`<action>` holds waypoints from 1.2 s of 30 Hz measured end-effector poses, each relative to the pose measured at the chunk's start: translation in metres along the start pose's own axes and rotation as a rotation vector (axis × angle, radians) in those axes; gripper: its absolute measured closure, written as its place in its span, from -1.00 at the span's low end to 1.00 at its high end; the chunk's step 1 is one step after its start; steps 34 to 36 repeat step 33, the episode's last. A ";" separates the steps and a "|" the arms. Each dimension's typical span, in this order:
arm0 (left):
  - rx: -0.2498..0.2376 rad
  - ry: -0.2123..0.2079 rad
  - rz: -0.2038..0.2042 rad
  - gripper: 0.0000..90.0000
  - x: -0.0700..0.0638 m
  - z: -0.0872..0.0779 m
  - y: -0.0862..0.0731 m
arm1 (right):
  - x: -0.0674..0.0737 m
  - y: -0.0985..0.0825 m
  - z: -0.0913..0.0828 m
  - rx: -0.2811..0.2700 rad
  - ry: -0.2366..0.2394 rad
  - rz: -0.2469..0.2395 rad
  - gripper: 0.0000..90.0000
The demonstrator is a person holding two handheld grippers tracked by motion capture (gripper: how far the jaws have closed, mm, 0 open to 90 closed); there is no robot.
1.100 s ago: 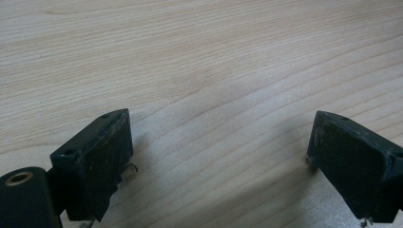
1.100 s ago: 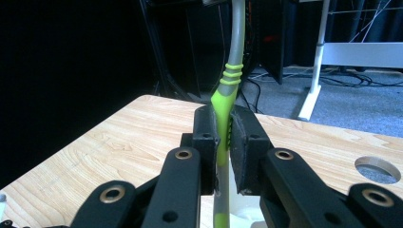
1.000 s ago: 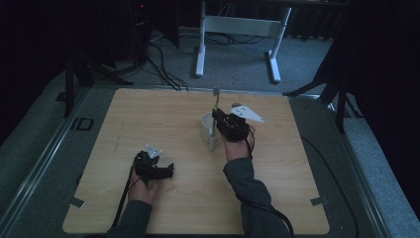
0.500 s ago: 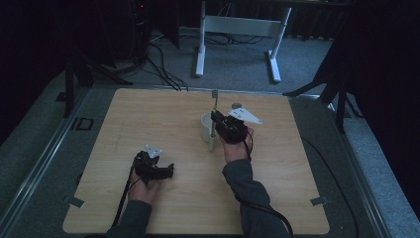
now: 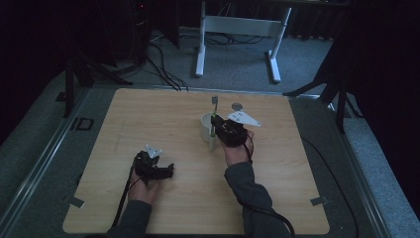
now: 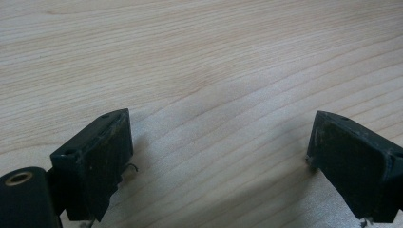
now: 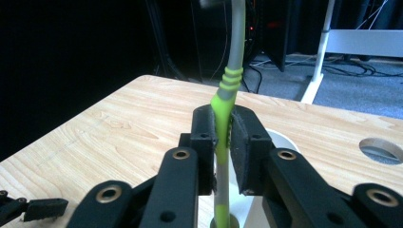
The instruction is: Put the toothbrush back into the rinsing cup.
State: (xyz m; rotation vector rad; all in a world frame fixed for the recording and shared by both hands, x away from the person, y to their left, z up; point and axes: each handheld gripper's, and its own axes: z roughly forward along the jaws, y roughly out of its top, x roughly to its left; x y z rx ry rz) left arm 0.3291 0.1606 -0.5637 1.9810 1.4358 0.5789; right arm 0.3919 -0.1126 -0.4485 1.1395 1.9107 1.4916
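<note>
A toothbrush [image 5: 213, 118] with a grey and green handle [image 7: 228, 90] stands upright in a white cup [image 5: 204, 128] near the middle of the wooden table [image 5: 148, 119]. My right gripper [image 5: 216, 130] reaches in level from the cup's right side, and its pads press on the green part of the handle [image 7: 223, 128]. Its jaws have just been opening slightly, with the handle still between them. The cup's rim [image 7: 280, 137] shows just behind those jaws. My left gripper [image 5: 168, 171] rests low over bare wood at the front left, open, nothing between its jaws [image 6: 218, 142].
A round hole [image 5: 237, 105] is cut in the tabletop behind the cup. A white desk frame [image 5: 237, 25] and cables lie on the floor beyond the far edge. Bare wood stretches across the table's left half and its front.
</note>
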 end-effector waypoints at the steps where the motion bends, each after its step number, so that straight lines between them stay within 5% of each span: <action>1: 0.000 0.000 0.000 -0.82 0.000 0.000 0.000 | 0.001 -0.001 0.000 0.004 -0.002 0.001 0.72; 8: 0.000 0.000 0.000 -0.82 0.000 0.000 0.000 | 0.001 -0.005 -0.003 0.028 -0.003 0.002 0.75; 14: 0.000 0.000 0.000 -0.82 0.000 0.000 0.000 | 0.000 -0.012 -0.009 0.086 0.009 -0.011 0.24; 17: 0.000 0.000 0.000 -0.82 0.000 0.000 0.000 | -0.001 -0.019 -0.011 0.132 -0.039 -0.048 0.08; 36: 0.001 0.000 0.000 -0.82 0.000 0.000 0.000 | -0.020 -0.033 -0.033 0.201 -0.059 -0.049 -0.06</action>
